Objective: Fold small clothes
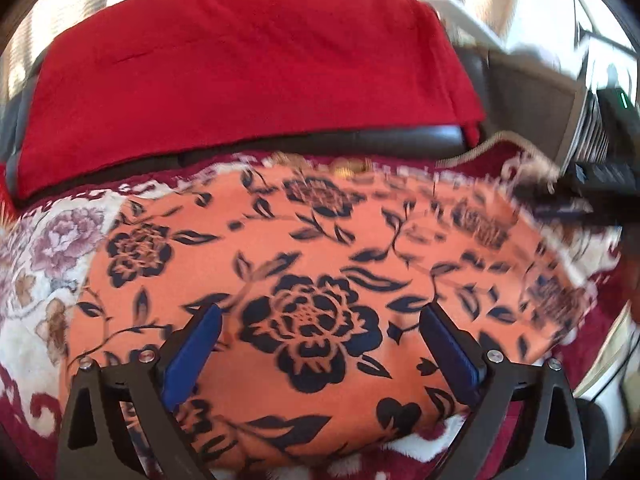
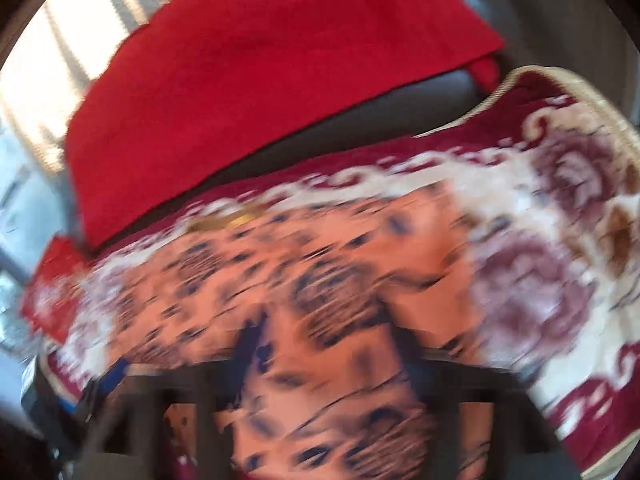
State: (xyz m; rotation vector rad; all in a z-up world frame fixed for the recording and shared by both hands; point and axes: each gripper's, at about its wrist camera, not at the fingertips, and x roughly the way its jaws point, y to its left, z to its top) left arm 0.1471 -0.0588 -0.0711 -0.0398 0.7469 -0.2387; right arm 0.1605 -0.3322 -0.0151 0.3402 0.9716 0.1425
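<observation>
Left wrist: tongs point(image 1: 320, 320) gape above garment point(image 1: 320, 248)

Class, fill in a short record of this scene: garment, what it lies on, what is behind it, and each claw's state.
garment: orange floral cloth, spread flat
surface: flowered blanket
behind: red cloth draped over a dark seat
left claw: open above the orange cloth, holding nothing
right claw: blurred; its own view shows orange cloth bunched close to the lens, grip unclear
</observation>
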